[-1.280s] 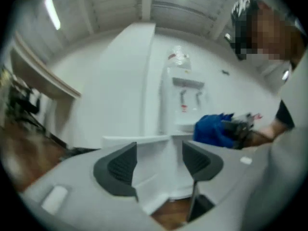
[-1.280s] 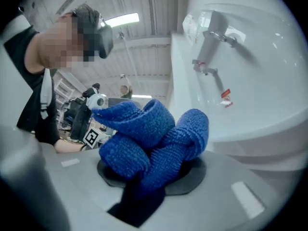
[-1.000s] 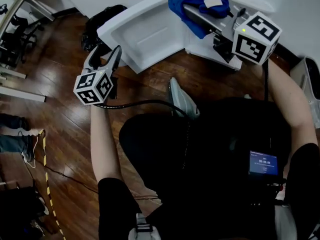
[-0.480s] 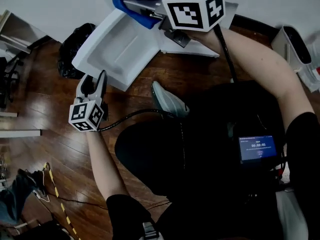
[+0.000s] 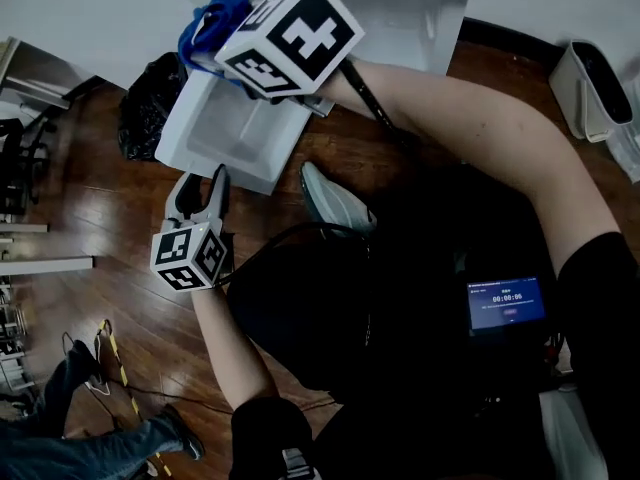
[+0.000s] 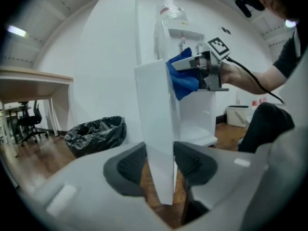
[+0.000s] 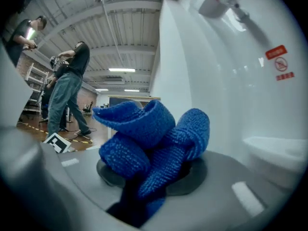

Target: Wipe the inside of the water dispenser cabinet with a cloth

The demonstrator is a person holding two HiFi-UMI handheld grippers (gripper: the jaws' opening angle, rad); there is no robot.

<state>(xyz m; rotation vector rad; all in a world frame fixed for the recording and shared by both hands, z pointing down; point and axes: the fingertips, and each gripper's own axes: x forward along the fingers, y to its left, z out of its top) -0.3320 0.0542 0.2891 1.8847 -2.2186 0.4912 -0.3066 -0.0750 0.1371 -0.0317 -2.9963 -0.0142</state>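
On the door edge (image 6: 161, 129), left hand-held gripper's (image 5: 202, 183) jaws just closed.

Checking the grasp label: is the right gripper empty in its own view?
No: the right gripper is shut on a bunched blue cloth that sits between its jaws.
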